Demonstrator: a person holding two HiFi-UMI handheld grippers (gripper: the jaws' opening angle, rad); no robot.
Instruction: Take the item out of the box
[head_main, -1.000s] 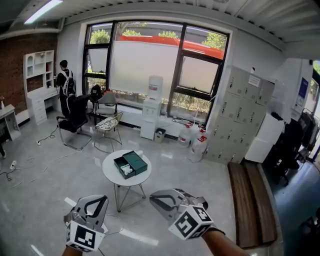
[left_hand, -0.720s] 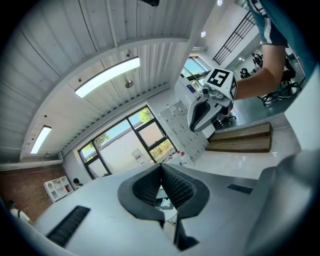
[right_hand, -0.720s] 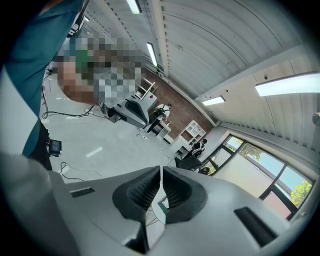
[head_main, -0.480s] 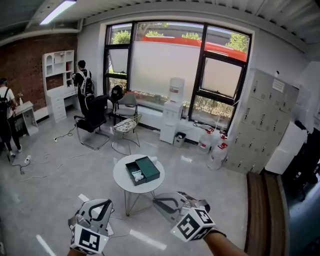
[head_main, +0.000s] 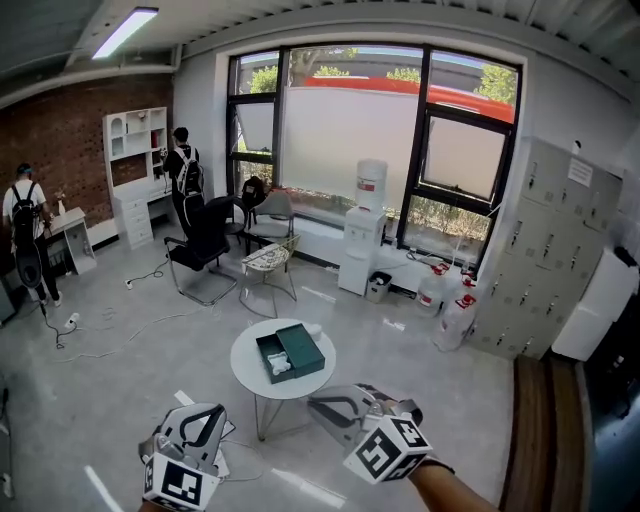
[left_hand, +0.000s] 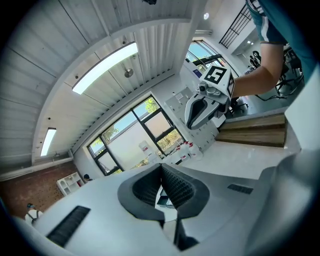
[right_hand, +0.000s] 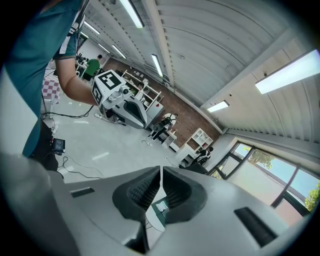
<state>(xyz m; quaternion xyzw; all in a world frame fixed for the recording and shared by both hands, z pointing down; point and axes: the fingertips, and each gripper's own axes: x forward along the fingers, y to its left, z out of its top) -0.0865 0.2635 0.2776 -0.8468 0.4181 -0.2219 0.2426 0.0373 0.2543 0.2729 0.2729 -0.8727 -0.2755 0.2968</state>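
Note:
Ahead of me stands a small round white table (head_main: 250, 378). On it lies an open dark green box (head_main: 290, 354), its lid folded to the right, with a white item (head_main: 279, 366) in its left half. My left gripper (head_main: 207, 416) is low at the left and my right gripper (head_main: 320, 404) low at the middle. Both are short of the table and hold nothing. In the left gripper view the left gripper (left_hand: 161, 168) is shut, and the box (left_hand: 164, 202) shows below the pads. The right gripper (right_hand: 160, 171) is shut too, the box (right_hand: 160, 205) beneath it.
A black office chair (head_main: 205, 240) and a wire chair (head_main: 270, 262) stand beyond the table. A water dispenser (head_main: 368, 215) is by the window, grey lockers (head_main: 545, 250) at the right, a wooden bench (head_main: 535, 430) at the lower right. Two people (head_main: 185, 170) (head_main: 25, 225) stand far left.
The whole view has slid: the table and box now sit further right and a little lower, closer to both grippers. A second person has come into view at the far left.

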